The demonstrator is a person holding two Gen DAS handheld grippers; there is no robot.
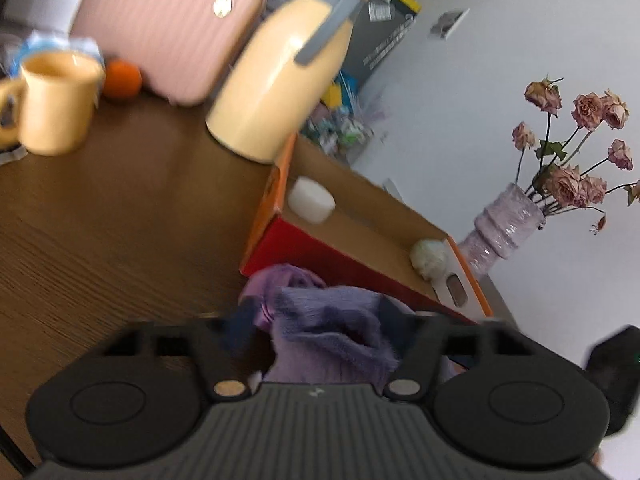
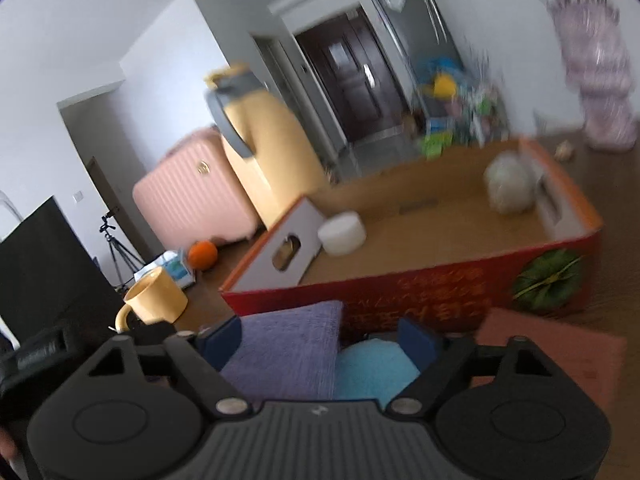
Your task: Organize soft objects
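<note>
A brown wood-grain table [image 1: 100,220] fills the left of the left wrist view, with a white wall at the right. Both views are motion-blurred. The left gripper [image 1: 318,320], low in the frame, is clamped on a crumpled purple fuzzy cloth [image 1: 320,328], whose lower part is hidden behind the gripper body. Above it sits the open red and orange cardboard box [image 1: 320,256], holding a white cylindrical foam piece [image 1: 311,199] and a pale round ball [image 1: 430,258].

In the right wrist view the right gripper [image 2: 320,340] has its fingers apart over a folded purple towel [image 2: 284,352] and a blue towel [image 2: 372,364]; a reddish-pink towel [image 2: 560,352] is cut off at lower right. Yellow writing on the box front is too blurred to read.

A yellow mug [image 1: 56,100], orange fruit [image 1: 122,78], yellow thermos jug [image 1: 288,76], pink ribbed suitcase [image 1: 168,28] and vase of dried roses [image 1: 504,220] stand around.
</note>
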